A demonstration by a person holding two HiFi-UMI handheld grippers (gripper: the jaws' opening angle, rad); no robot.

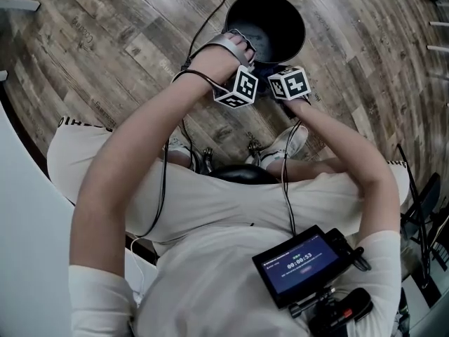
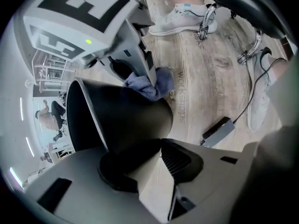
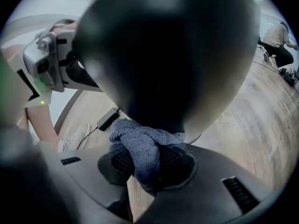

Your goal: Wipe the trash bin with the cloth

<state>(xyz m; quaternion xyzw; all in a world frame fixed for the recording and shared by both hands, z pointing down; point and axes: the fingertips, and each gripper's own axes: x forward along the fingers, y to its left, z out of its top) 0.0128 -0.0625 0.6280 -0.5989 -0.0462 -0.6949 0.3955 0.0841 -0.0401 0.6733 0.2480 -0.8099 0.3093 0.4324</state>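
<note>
Wiping of a round black plastic trash bin (image 1: 282, 18), gripped by one hand-held gripper and rubbed with the other.
The left hand-held gripper (image 2: 156, 146) is clamped on the bin's near rim, the black wall running between its jaws. The right hand-held gripper (image 3: 149, 160) is closed on a bunched blue-grey cloth (image 3: 140, 141), which presses against the bin's outer wall just below that rim. The bin sits over the wood-plank floor (image 1: 126, 41), just beyond the person's white shoes (image 1: 291, 142), its mouth facing up.
</note>
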